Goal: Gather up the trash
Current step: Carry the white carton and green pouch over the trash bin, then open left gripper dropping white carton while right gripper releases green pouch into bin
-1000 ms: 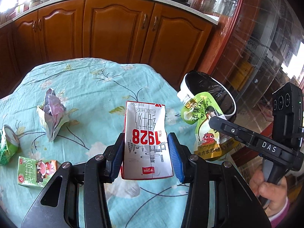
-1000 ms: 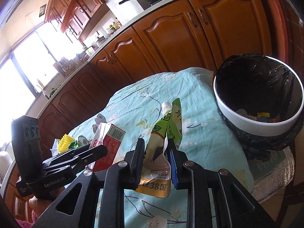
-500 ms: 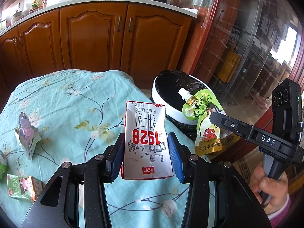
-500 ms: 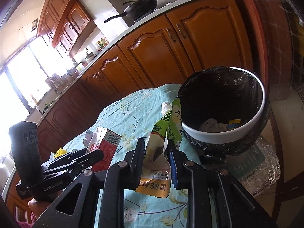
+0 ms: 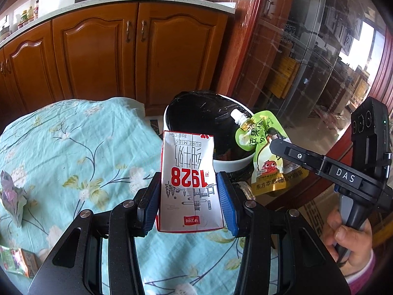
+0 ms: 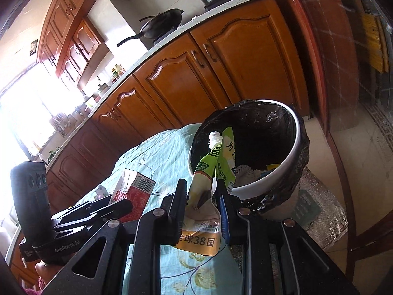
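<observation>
My left gripper point(image 5: 188, 191) is shut on a white and red milk carton point(image 5: 189, 179) marked 1928, held above the table edge just short of the trash bin point(image 5: 233, 163). My right gripper point(image 6: 201, 196) is shut on a green spouted drink pouch point(image 6: 216, 169), held at the near rim of the bin point(image 6: 277, 174), which is white with a black liner and has some trash inside. The pouch point(image 5: 262, 157) and the right gripper show at the right of the left wrist view. The carton point(image 6: 135, 194) shows at the left of the right wrist view.
The table has a light blue flowered cloth point(image 5: 73, 147). A crumpled wrapper point(image 5: 13, 196) and a small green carton point(image 5: 17, 263) lie at its left. Wooden cabinets point(image 5: 98, 54) stand behind. A glass cabinet with a red frame point(image 5: 307, 61) is to the right.
Both grippers have moved right toward the bin with their items still held. The bin now lies right ahead of both, and the table trash has slid to the left.
</observation>
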### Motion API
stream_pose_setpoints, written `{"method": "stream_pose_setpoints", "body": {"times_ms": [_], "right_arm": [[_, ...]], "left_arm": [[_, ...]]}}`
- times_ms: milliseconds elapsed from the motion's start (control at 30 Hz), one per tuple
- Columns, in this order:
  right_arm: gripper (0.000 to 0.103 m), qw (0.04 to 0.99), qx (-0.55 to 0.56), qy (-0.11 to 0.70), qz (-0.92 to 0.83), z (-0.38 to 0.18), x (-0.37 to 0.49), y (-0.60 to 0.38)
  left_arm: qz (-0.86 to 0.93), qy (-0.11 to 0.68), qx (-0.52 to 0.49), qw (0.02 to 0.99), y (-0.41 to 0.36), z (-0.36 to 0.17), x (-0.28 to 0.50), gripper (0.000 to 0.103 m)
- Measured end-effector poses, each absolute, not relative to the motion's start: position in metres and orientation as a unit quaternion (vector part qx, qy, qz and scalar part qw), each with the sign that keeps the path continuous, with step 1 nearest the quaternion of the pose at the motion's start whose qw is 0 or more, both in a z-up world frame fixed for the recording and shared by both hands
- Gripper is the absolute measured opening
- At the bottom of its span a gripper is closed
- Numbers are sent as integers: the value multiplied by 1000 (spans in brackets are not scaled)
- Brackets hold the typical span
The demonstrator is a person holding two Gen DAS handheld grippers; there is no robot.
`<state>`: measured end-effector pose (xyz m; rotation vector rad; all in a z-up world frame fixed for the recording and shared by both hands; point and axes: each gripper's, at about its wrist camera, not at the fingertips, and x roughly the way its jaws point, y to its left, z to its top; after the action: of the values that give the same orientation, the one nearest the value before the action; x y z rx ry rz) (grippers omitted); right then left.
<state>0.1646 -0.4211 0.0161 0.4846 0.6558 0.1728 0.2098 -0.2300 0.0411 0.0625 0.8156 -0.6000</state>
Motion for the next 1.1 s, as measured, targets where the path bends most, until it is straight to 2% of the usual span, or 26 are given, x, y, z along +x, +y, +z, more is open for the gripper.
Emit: {"method": "stream_pose_setpoints", "body": {"times_ms": [467, 1100], "right_arm": [[24, 917, 248, 308, 57, 18, 180, -463], [24, 915, 233, 323, 59, 16, 216, -467]], "left_arm": [[-304, 392, 46, 867, -278, 46, 246, 43], [-296, 414, 68, 858, -311, 32, 284, 43]]}}
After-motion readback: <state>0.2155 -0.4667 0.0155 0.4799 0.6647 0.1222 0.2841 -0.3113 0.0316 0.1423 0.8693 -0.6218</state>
